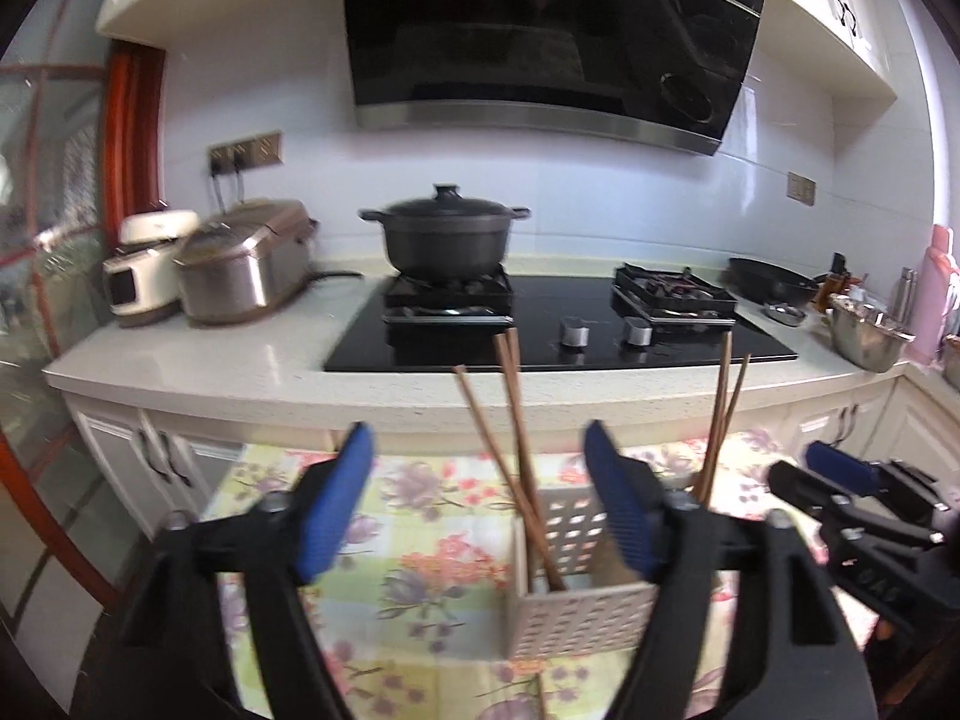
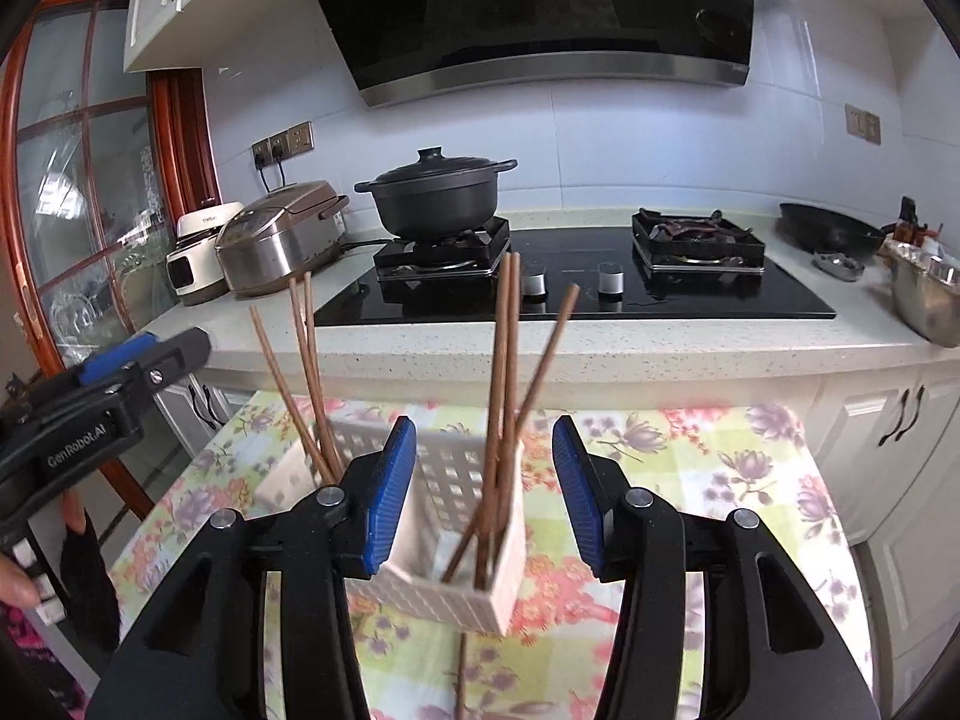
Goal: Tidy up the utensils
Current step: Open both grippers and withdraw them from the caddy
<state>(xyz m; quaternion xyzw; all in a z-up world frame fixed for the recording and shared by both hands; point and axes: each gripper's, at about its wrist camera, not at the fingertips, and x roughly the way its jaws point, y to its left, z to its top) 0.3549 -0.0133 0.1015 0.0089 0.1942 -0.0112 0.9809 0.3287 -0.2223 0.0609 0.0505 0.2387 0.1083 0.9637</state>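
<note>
Both the left gripper (image 1: 480, 504) and right gripper (image 2: 485, 495) hung wide open, gripping nothing, over the white holder (image 2: 444, 576) of chopsticks (image 2: 501, 396) near the tabletop's (image 2: 720, 480) far edge.

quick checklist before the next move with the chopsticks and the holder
1. Left hand-held gripper open, nothing between pads: ok.
2. Right hand-held gripper open, not pressing the chopsticks: ok.
3. Chopsticks stand in the white holder: ok.
4. Holder upright on the flowered cloth: ok.
5. One chopstick lies on the cloth by the holder: not ok.
6. Further loose utensils: cannot tell.
</note>
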